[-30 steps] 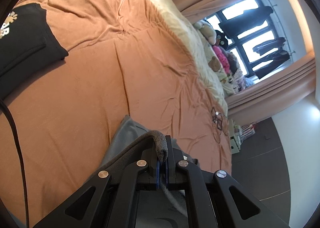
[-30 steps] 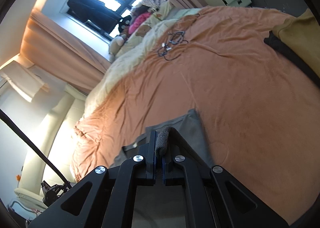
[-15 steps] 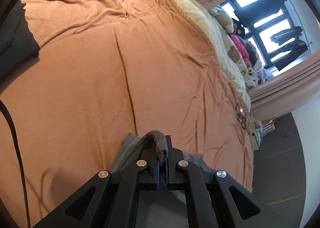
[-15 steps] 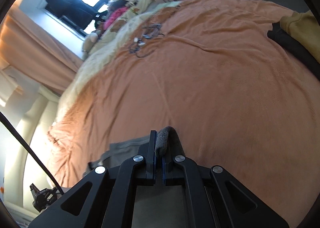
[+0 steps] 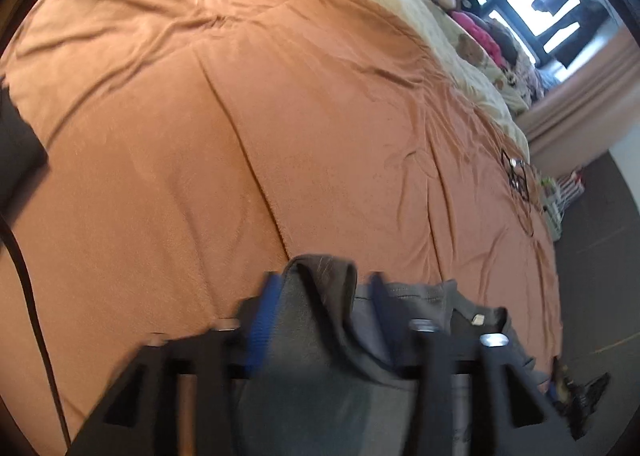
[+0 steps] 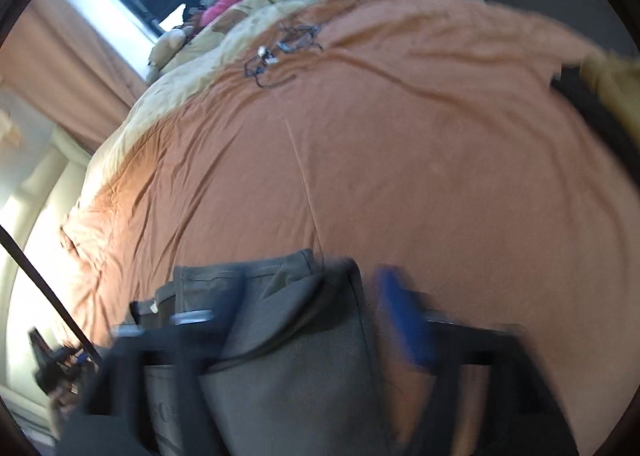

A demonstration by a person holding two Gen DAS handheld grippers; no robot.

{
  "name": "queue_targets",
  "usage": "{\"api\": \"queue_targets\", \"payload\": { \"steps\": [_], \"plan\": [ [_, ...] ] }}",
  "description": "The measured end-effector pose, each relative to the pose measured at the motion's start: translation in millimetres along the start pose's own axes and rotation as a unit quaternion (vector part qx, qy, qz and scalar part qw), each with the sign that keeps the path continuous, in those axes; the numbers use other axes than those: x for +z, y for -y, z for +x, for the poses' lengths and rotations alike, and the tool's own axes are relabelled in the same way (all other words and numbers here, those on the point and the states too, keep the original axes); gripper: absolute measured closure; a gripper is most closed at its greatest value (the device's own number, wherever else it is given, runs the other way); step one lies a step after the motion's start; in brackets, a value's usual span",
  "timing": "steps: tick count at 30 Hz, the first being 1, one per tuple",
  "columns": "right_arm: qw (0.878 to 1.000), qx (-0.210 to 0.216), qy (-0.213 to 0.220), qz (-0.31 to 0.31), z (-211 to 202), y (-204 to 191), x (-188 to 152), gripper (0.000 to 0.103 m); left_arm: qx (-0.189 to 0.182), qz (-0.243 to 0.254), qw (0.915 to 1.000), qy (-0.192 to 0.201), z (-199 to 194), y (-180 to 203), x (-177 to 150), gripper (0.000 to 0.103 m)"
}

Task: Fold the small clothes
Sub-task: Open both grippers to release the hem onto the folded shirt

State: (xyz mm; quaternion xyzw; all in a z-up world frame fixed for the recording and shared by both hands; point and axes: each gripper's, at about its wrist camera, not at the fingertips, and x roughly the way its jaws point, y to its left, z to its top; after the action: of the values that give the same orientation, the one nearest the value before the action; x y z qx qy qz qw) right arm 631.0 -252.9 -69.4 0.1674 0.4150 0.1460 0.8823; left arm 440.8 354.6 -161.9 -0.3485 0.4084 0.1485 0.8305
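A small grey garment [image 5: 316, 340] lies folded on the orange bedspread [image 5: 280, 135], right under both grippers. In the left wrist view my left gripper [image 5: 324, 296] is open, its blue-padded fingers [image 5: 264, 316] spread either side of the garment's folded corner. In the right wrist view the same grey garment [image 6: 288, 340] lies between the spread fingers of my right gripper [image 6: 316, 296], which is open too. Both views are motion-blurred near the fingers.
A black garment [image 5: 16, 151] lies at the left edge of the bed. A yellow and black pile of clothes [image 6: 600, 95] lies at the right. A tangle of cable [image 6: 280, 47] rests near the cream blanket [image 5: 420, 7] and soft toys by the window.
Both grippers were shut on the grey garment's edge and have opened, letting it drop onto the bedspread. Both moved lower toward the bed.
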Motion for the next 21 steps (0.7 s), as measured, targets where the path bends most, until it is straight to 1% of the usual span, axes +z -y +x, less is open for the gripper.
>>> {"api": "queue_targets", "payload": {
  "steps": [1, 3, 4, 7, 9, 11, 13, 18, 21],
  "plan": [
    [1.000, 0.000, 0.004, -0.013, -8, -4, -1, 0.022, 0.006, 0.014, 0.9999, 0.006, -5, 3, -1, 0.031],
    [0.999, -0.004, -0.008, -0.042, -19, -12, -8, 0.022, 0.019, 0.055, 0.9983, 0.001, -11, 11, -4, 0.031],
    [0.998, -0.014, -0.016, -0.057, -22, -14, -12, 0.021, 0.020, 0.070, 0.9973, -0.007, -12, 14, -5, 0.031],
    [0.994, -0.034, -0.042, -0.100, -25, -20, -21, 0.022, 0.027, 0.127, 0.9907, -0.042, -11, 24, -13, 0.030],
    [0.989, -0.048, -0.055, -0.126, -28, -26, -24, 0.022, 0.048, 0.178, 0.9806, -0.067, -6, 33, -22, 0.030],
    [0.984, -0.061, -0.067, -0.153, -30, -32, -27, 0.022, 0.069, 0.218, 0.9702, -0.081, -1, 37, -31, 0.030],
    [0.978, -0.074, -0.083, -0.175, -30, -34, -30, 0.022, 0.077, 0.233, 0.9653, -0.090, 2, 36, -35, 0.030],
    [0.968, -0.096, -0.114, -0.202, -12, -43, -17, 0.022, 0.102, 0.249, 0.9568, -0.110, 20, 28, -34, 0.030],
    [0.963, -0.117, -0.120, -0.212, 6, -41, -12, 0.022, 0.112, 0.248, 0.9551, -0.117, 35, 24, -30, 0.031]
  ]
}}
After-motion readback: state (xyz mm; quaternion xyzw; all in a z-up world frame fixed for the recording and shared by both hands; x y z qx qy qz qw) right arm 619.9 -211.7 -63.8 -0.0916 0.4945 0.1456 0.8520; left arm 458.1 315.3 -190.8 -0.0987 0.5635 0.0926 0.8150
